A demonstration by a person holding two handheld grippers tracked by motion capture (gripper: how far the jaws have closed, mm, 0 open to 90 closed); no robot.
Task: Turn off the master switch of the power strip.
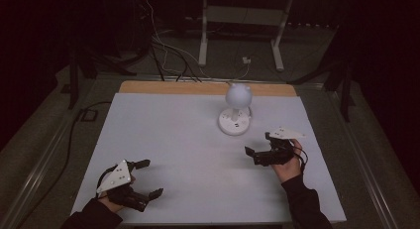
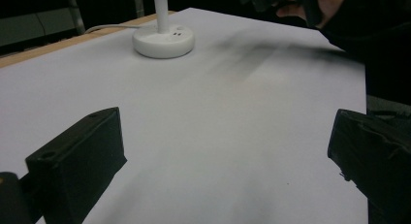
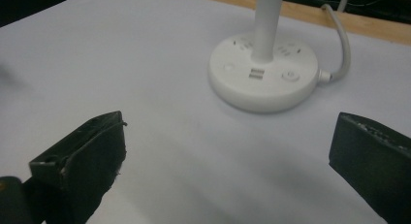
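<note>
A white desk lamp stands at the back right of the white table sheet [image 1: 163,140], with a round head [image 1: 238,94] on a thin stem over a disc base [image 1: 234,123]. My left gripper [image 1: 150,178] lies near the front left corner, jaws wide apart and empty. In the left gripper view, bare sheet spreads between its fingers [image 2: 77,166], with the lamp base [image 2: 164,40] far ahead. My right gripper [image 1: 257,143] is open just in front and right of the base, pointing left. The right gripper view has the base [image 3: 264,76], with buttons and USB ports, close beyond its open jaws.
The lamp's white cable [image 3: 339,44] leaves the base toward the wooden back edge [image 1: 208,87]. Behind the table, wires [image 1: 168,55] and a white stand's legs [image 1: 202,40] sit on the dark floor. A black cable [image 1: 74,125] runs along the left side.
</note>
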